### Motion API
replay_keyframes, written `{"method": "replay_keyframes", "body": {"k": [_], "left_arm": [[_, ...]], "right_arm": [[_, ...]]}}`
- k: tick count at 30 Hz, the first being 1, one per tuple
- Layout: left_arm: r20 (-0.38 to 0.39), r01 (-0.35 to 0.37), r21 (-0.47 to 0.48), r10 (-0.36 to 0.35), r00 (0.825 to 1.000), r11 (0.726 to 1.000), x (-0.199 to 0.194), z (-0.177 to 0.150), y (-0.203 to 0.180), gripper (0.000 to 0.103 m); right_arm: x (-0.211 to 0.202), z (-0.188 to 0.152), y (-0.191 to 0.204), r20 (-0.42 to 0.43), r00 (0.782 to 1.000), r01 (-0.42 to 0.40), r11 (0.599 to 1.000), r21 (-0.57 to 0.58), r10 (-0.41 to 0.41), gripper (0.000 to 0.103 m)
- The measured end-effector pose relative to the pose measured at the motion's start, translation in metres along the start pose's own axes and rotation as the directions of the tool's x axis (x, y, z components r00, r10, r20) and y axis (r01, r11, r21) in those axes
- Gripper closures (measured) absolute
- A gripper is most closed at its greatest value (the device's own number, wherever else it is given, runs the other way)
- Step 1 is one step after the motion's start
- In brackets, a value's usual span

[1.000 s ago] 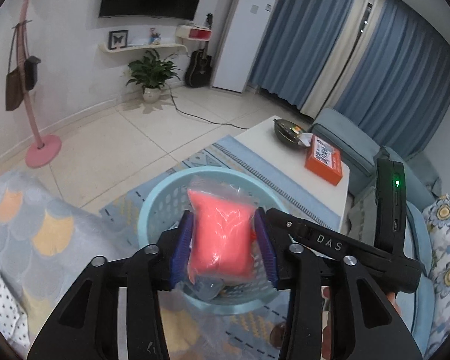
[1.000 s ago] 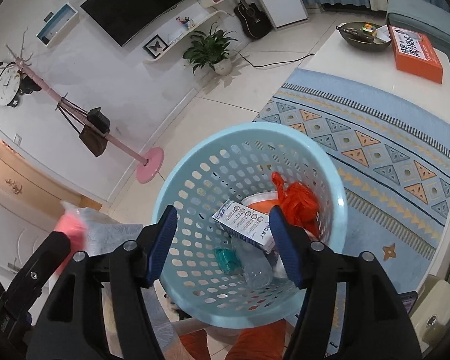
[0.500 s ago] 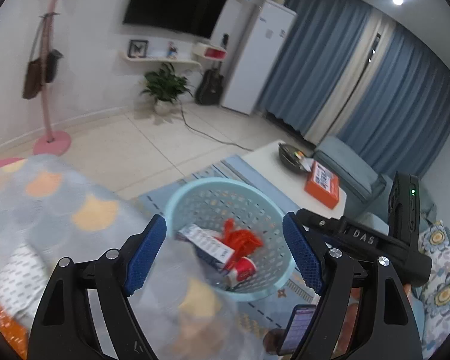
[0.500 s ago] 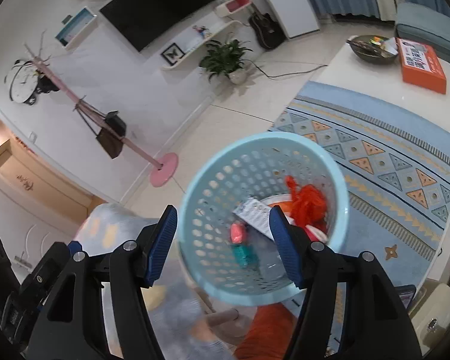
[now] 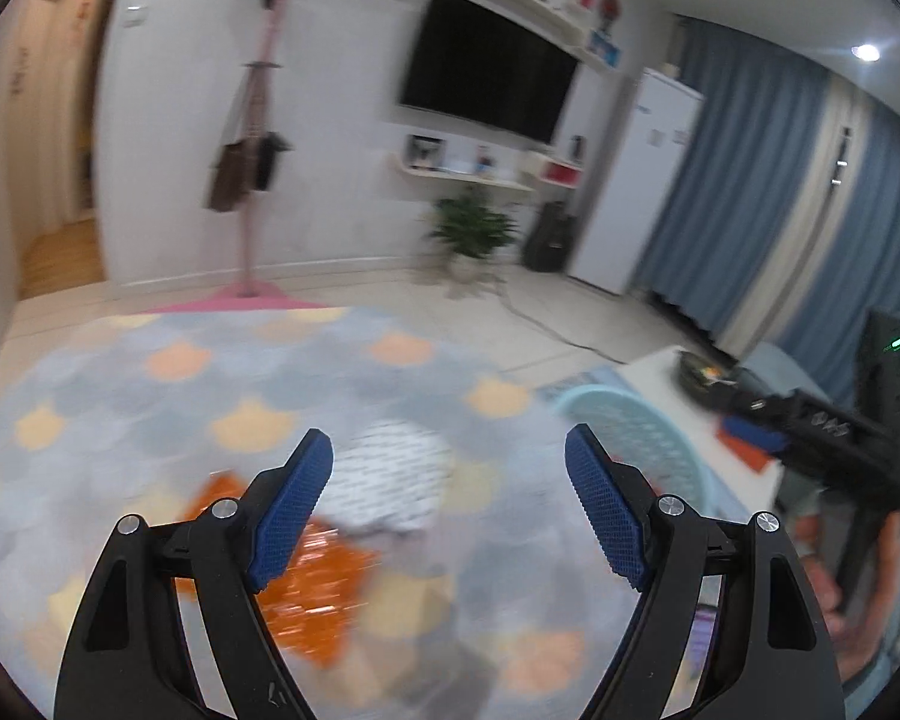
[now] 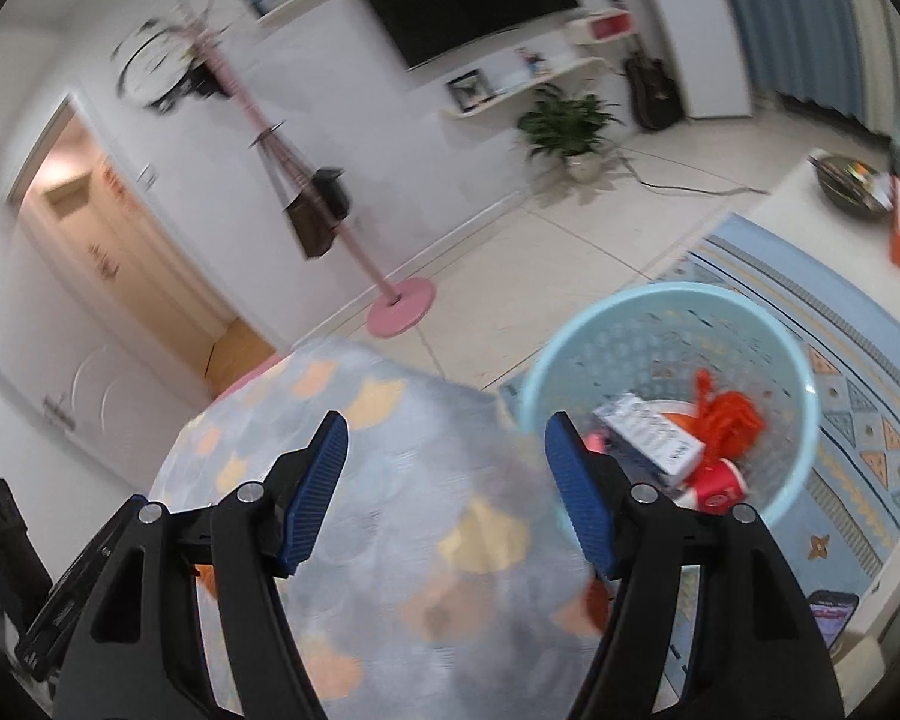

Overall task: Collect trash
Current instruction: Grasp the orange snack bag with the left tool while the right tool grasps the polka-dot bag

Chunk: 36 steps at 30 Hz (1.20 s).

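- Our left tool (image 5: pixel 449 501) hangs spread wide and empty over the grey cloth with orange and yellow scale shapes (image 5: pixel 150 396). The crinkled orange plastic wrapper (image 5: pixel 312 582) lies on that cloth at seven o'clock of the gap, partly behind the left blue pad (image 5: pixel 291 510), and a white printed packet (image 5: pixel 399 483) sits just past it at twelve o'clock.
- Our right tool (image 6: pixel 447 489) is also released and carries nothing, above the same cloth.
- We judge the first risk to be motion blur: both views smear, so a hasty close could pinch the cloth with the wrapper, or miss the thin foil altogether.
- The wrapper looks slick and crumpled; gripped by an edge, it may slip out on the way over.
- The pale blue perforated plastic basket (image 6: pixel 810 384) stands on the rug at two o'clock of the right tool, beside the cloth's edge.
- Inside it we see a white printed carton (image 6: pixel 651 441), a crumpled red-orange bag (image 6: pixel 729 414) and a red paper cup (image 6: pixel 717 489); something pink near the wall is unclear.
- With both tools close together, a swing toward the basket could knock them into each other.
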<state>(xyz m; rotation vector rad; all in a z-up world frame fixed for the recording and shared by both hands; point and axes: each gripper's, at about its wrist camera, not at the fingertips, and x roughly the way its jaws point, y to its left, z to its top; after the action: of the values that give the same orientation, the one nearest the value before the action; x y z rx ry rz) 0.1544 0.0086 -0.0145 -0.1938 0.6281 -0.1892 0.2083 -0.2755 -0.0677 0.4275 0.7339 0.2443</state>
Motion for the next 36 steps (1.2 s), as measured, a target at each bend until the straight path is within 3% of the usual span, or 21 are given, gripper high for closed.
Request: {"method": "replay_keyframes", "body": {"k": [4, 14, 28, 30, 36], "left_arm": [[-0.023, -0.063, -0.031, 0.062, 0.998, 0.998, -0.007, -0.01, 0.039, 0.025], [-0.123, -0.077, -0.043, 0.071, 0.99, 0.996, 0.011, -0.041, 0.087, 0.021], [-0.19, -0.049, 0.0, 0.048, 0.981, 0.999, 0.03, -0.057, 0.085, 0.019], [-0.192, -0.059, 0.01, 0.06, 0.98, 0.998, 0.029, -0.059, 0.083, 0.02], [-0.184, -0.068, -0.004, 0.066, 0.981, 0.998, 0.025, -0.059, 0.084, 0.026]], "right_arm": [[0.015, -0.007, 0.046, -0.034, 0.999, -0.025, 0.995, -0.101, 0.021, 0.038], [0.073, -0.038, 0.135, -0.173, 0.984, -0.085, 0.951, -0.297, 0.034, 0.038], [0.138, -0.069, 0.163, -0.278, 0.96, -0.076, 0.941, -0.331, -0.02, 0.038], [0.146, -0.07, 0.165, -0.284, 0.958, -0.064, 0.943, -0.326, -0.034, 0.029], [0.157, -0.071, 0.173, -0.287, 0.955, -0.034, 0.942, -0.334, -0.067, 0.028]]}}
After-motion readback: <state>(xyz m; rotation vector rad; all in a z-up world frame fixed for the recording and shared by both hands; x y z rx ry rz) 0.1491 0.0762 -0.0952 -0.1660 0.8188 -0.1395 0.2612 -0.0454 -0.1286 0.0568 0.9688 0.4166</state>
